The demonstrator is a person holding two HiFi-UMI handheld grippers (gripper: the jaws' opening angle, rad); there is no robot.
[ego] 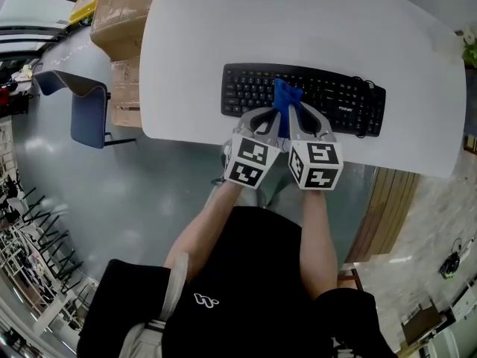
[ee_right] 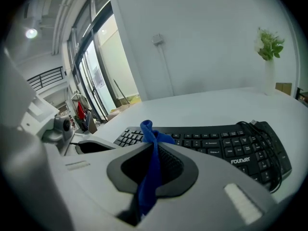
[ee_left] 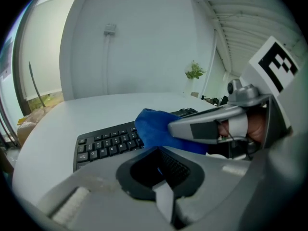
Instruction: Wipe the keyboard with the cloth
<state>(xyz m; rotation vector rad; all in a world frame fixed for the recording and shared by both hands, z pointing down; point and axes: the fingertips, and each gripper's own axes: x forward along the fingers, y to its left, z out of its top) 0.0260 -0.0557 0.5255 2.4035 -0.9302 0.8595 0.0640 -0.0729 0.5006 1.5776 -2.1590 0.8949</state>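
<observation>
My right claw [ee_right: 153, 152] pinching the crumpled blue cloth [ego: 285, 95], left claw [ee_left: 161, 170] closed at its 9 o'clock, I should drag it lightly along the black keyboard [ego: 339, 99] toward 3 o'clock.

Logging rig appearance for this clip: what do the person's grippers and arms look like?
Both the left gripper and right gripper are light grey shells with black-lined jaw openings, each carrying a white cube printed with black square markers. The person wears a black top; the forearms are bare.
</observation>
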